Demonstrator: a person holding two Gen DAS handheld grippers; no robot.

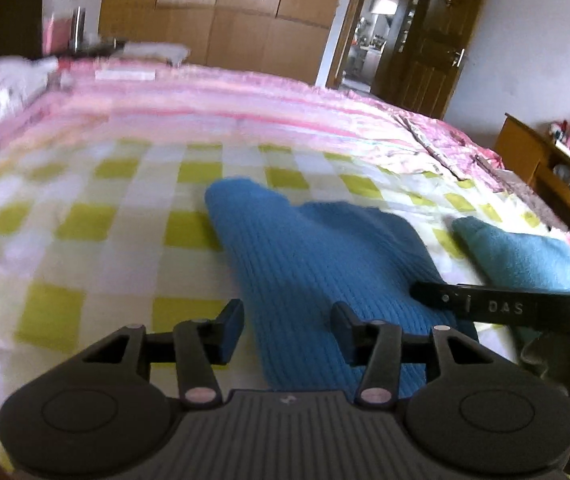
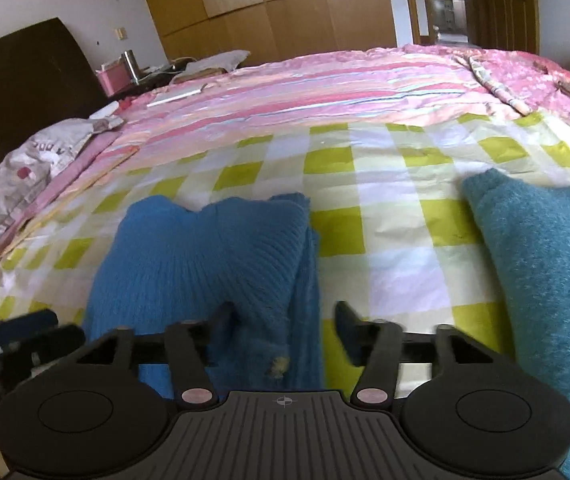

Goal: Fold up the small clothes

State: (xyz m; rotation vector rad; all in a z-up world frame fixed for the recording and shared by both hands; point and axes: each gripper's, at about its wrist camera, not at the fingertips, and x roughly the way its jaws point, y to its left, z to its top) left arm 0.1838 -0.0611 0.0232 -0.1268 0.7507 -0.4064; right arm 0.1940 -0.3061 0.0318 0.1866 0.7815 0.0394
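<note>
A blue ribbed knit garment [image 1: 317, 256] lies folded on the green-and-white checked cloth [image 1: 97, 220] on the bed. My left gripper [image 1: 287, 328] is open just above its near left part, with nothing held. In the right wrist view the same blue garment [image 2: 205, 252] lies ahead and left. My right gripper [image 2: 283, 330] is open over its near right edge, with nothing held. A teal fuzzy garment [image 1: 525, 252] lies folded to the right; it also shows in the right wrist view [image 2: 549, 264]. The right gripper's finger [image 1: 493, 306] reaches in from the right.
A pink striped quilt [image 2: 325, 76] covers the far half of the bed. A dark headboard [image 2: 17, 92] and a cluttered nightstand [image 2: 133, 72] are at the left. Wooden wardrobes [image 1: 225, 8] and an open door [image 1: 437, 40] stand behind. A wooden cabinet [image 1: 545, 160] is right of the bed.
</note>
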